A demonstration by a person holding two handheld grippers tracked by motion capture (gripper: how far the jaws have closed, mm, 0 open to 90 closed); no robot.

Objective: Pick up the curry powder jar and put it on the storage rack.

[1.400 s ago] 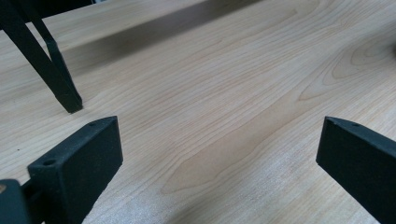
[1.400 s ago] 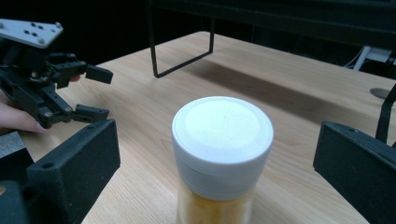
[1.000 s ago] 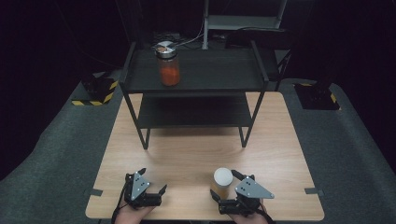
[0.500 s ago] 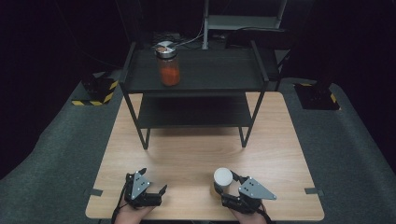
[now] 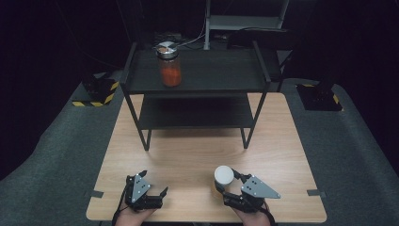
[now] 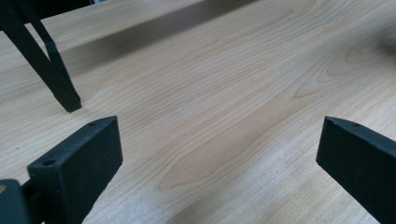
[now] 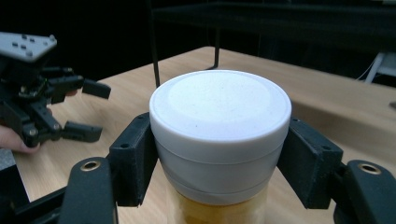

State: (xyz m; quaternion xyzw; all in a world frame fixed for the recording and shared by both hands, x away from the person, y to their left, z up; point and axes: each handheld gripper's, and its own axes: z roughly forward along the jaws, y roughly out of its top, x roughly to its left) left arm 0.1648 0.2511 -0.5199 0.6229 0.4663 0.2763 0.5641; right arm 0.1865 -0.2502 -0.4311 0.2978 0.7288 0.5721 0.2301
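A jar with a white lid [image 5: 224, 174] and yellowish contents stands near the front right of the wooden table [image 5: 188, 155]. My right gripper [image 5: 225, 181] is shut on it. In the right gripper view both black pads press the jar [image 7: 219, 112] just under the lid. My left gripper [image 5: 154, 181] rests at the front left with its jaws open and nothing between them. In the left gripper view, bare wood lies between the jaws of the left gripper [image 6: 219, 149]. The right gripper view also shows the left gripper [image 7: 93, 110] off to the left.
A black two-level rack [image 5: 211, 70] stands across the back half of the table. On its top shelf sits a glass jar with orange contents and a metal lid [image 5: 169, 66]. One rack leg [image 6: 56, 79] rises ahead of my left gripper. Dark floor surrounds the table.
The right gripper's jaws, spread beside the white-lidded jar a second ago, have closed onto it. The left gripper and the jar on the rack have not moved.
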